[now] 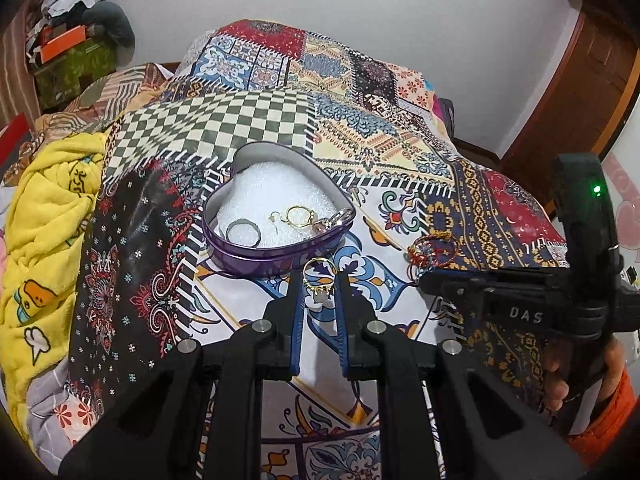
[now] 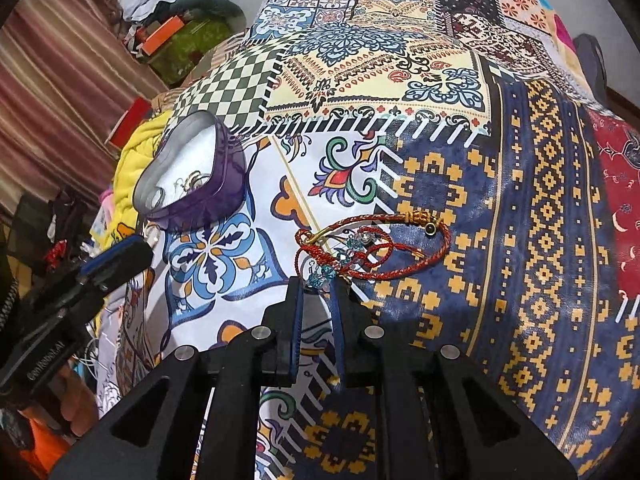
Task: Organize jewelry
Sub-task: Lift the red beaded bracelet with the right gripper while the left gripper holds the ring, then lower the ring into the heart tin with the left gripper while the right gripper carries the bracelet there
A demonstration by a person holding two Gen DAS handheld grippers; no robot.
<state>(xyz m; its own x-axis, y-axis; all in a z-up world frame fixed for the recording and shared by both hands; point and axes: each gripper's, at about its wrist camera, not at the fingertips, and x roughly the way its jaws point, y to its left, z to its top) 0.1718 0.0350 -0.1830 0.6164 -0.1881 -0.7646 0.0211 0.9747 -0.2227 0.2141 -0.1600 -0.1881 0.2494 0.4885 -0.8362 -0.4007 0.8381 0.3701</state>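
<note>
Lettering "DAS" is read on the black body of the right gripper (image 1: 416, 280) in the left wrist view; in the right wrist view the left gripper's body carries a white printed line, too small and skewed to be read.

The surface is a bed covered by a patchwork-print bedspread (image 1: 384, 136). The heart-shaped purple tin (image 1: 276, 252) is taken as landmark. Behind it a green-and-white checked patch is seen; to its left a yellow blanket (image 1: 44, 216) is bunched. Beyond the bed a white wall, a wooden door at far right and a heap of boxes and clothes at far left are noted.

Inside the tin, on white foam, a gold hoop earring (image 1: 298, 216), a dark ring (image 1: 243, 232) and a silver piece against the rim are seen; the last is not identified.

Just in front of the tin, the left gripper (image 1: 319, 280) is clenched on a gold ring (image 1: 318, 276) with a pale stone.

To the right of the tin, red cord bracelets (image 2: 372, 248) with blue beads lie tangled on the bedspread. The right gripper (image 2: 318, 284) is nearly closed, its tips at the blue beads; whether a strand is pinched cannot be told.
</note>
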